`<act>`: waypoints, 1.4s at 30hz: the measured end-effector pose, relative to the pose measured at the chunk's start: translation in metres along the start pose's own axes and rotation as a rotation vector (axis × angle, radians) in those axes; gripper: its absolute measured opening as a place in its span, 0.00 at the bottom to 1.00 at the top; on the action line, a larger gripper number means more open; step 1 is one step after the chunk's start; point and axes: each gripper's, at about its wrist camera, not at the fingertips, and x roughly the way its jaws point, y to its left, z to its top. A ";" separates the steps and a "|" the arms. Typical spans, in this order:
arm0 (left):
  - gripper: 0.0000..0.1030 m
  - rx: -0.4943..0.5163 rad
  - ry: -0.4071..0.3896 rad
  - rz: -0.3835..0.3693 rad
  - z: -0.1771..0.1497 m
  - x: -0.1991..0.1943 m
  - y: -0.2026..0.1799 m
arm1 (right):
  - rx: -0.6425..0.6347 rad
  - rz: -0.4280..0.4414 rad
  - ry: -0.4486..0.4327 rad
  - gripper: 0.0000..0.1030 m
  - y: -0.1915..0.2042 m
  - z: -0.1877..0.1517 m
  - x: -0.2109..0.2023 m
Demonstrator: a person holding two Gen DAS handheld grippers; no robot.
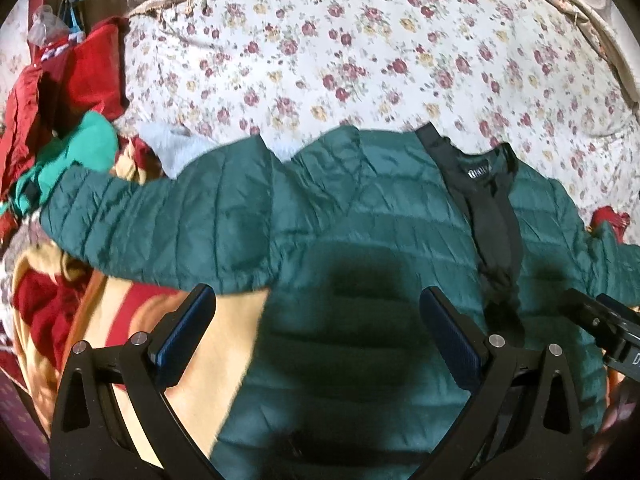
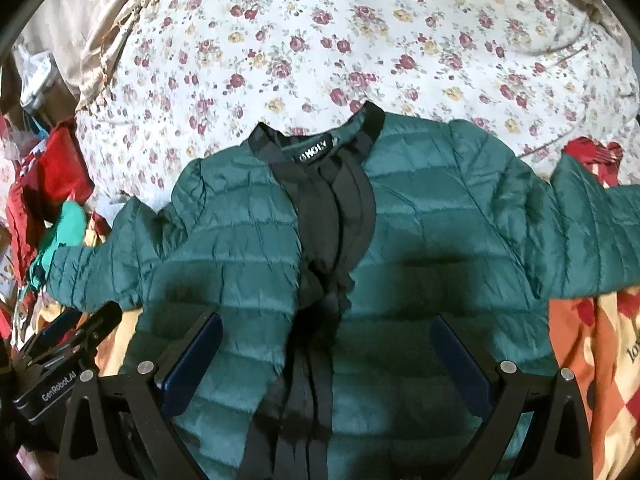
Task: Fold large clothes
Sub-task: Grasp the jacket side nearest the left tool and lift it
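Spreading across the floral bedspread (image 2: 360,40), the green quilted jacket (image 2: 420,240) lies face up directly ahead of both grippers, collar away from them, black placket (image 2: 336,216) running toward them, and a sleeve stretched out to either side. No fold looks begun yet.

Trouble could come from the fabric first: it looks slick and puffy, so a pinch on a single quilted layer may slip, or the jaws may catch both front and back and drag the whole body instead of turning a sleeve in. The left sleeve (image 1: 160,220) also reaches over the heap of red and green clothes (image 1: 72,128) to the left gripper's left (a snag there could pull loose garments along). The front panels gape a little at the placket, so any fold may come out skewed.

Both tools stand wide apart at the fingers and hold nothing: the left gripper (image 1: 316,332) hovers over the jacket's left flank and the orange blanket (image 1: 224,344), the right gripper (image 2: 328,356) over the placket's lower part.

Only the right view shows the right sleeve (image 2: 592,232) at length and the collar label squarely; only the left shows the left sleeve's far cuff against the heap.
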 end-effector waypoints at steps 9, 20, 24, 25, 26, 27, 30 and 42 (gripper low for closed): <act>0.99 -0.016 -0.010 0.033 0.029 0.024 0.007 | -0.020 -0.017 -0.021 1.00 0.003 0.035 0.019; 0.99 -0.014 0.023 0.088 0.032 0.064 0.013 | -0.019 -0.032 0.022 1.00 0.004 0.034 0.068; 0.99 -0.022 0.032 0.087 0.028 0.071 0.015 | -0.023 -0.035 0.033 1.00 0.005 0.030 0.079; 0.99 -0.021 0.033 0.088 0.028 0.073 0.015 | -0.025 -0.037 0.032 1.00 0.005 0.030 0.081; 0.99 -0.021 0.034 0.087 0.027 0.074 0.015 | -0.026 -0.040 0.031 1.00 0.005 0.029 0.083; 0.99 -0.022 0.035 0.087 0.027 0.075 0.015 | -0.028 -0.043 0.031 1.00 0.005 0.029 0.084; 0.99 -0.028 0.037 0.084 0.025 0.078 0.016 | -0.038 -0.051 0.033 1.00 0.007 0.027 0.088; 0.99 -0.043 0.024 0.119 0.027 0.079 0.034 | -0.064 -0.046 0.051 1.00 0.016 0.024 0.097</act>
